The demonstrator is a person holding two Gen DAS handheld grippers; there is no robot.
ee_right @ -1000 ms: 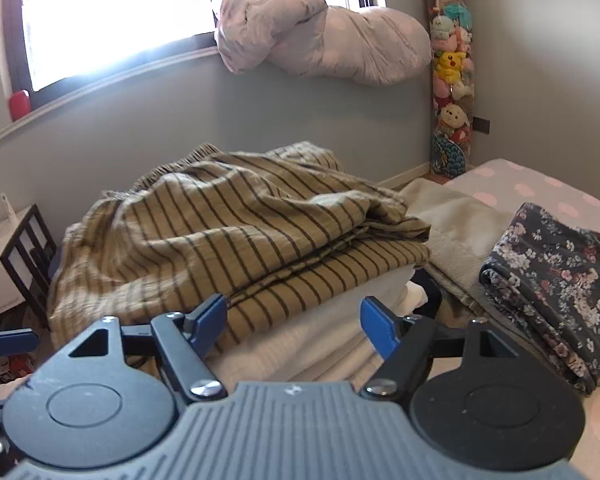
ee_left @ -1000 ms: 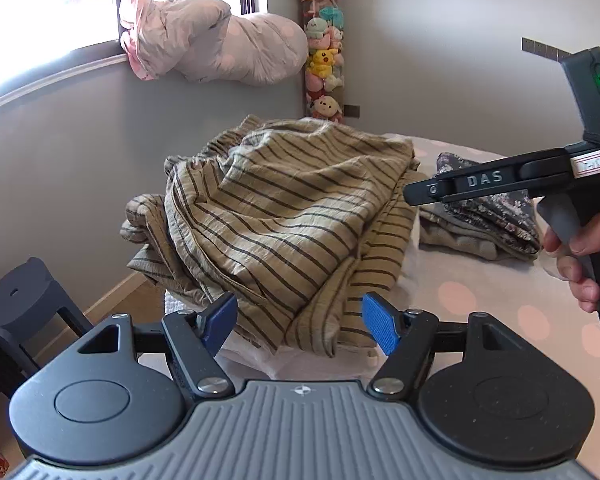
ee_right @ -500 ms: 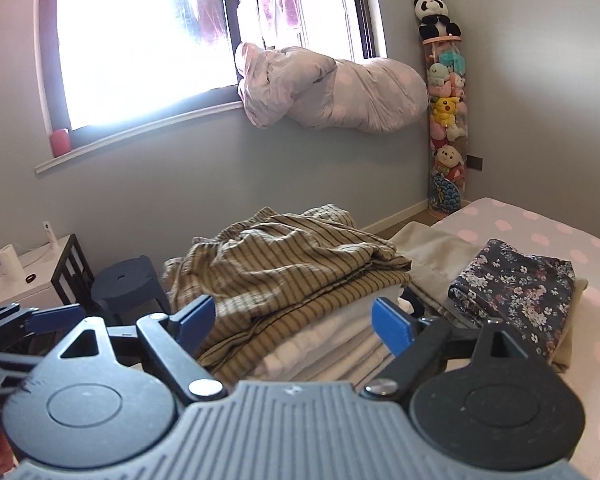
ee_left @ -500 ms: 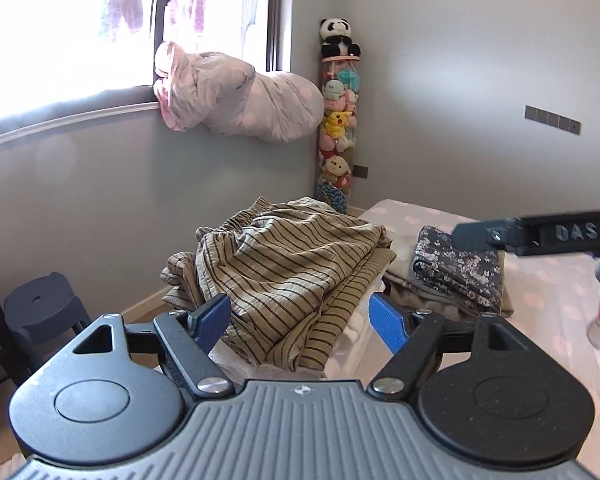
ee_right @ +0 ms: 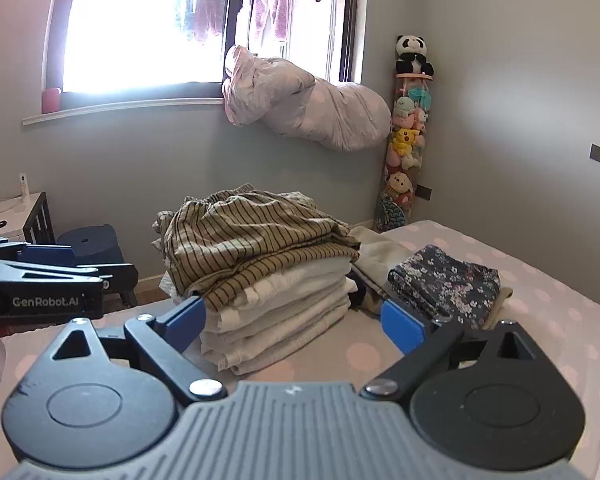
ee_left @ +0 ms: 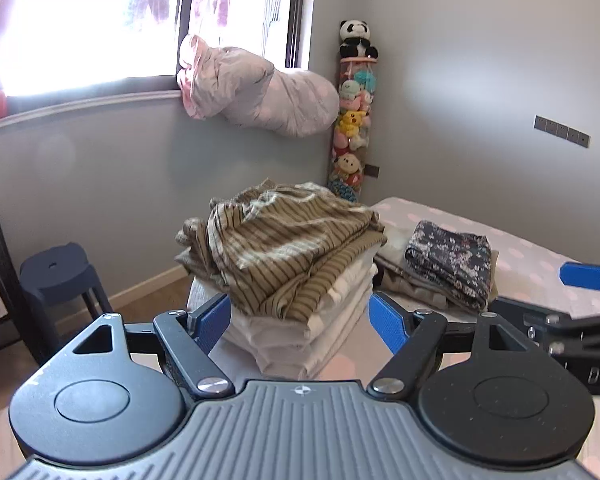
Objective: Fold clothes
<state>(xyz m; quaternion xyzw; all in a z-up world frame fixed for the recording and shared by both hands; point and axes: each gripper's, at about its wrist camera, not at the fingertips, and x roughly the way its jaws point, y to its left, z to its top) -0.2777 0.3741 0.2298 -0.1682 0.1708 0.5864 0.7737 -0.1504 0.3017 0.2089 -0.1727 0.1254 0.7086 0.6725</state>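
A grey-walled bedroom with a bright window [ee_right: 148,28] is surrounding a bed [ee_right: 540,304] that is wearing a pale sheet with pink dots. Near the bed's far corner a stack of folded white linens [ee_right: 284,312] is sitting, and a tan striped garment [ee_right: 256,244] is lying crumpled on top of it, hanging a little over the front edge of the stack. Just to the right of the stack a folded beige cloth [ee_left: 396,280] is lying with a dark floral folded piece [ee_right: 444,284] resting on it. The left gripper [ee_left: 300,316] is hovering in front of the stack with its blue pads spread wide and nothing between them. The right gripper [ee_right: 296,322] is also hanging before the stack; its jaws are opening, and no cloth is being pressed by the pads. Further out, a pale pink duvet [ee_right: 304,104] is bulging over the windowsill, a tall clear tube of plush toys [ee_right: 406,144] with a panda [ee_right: 412,56] on top is standing in the corner, and a dark blue stool [ee_left: 56,268] is waiting beside the bed, near a white side table [ee_right: 16,216]
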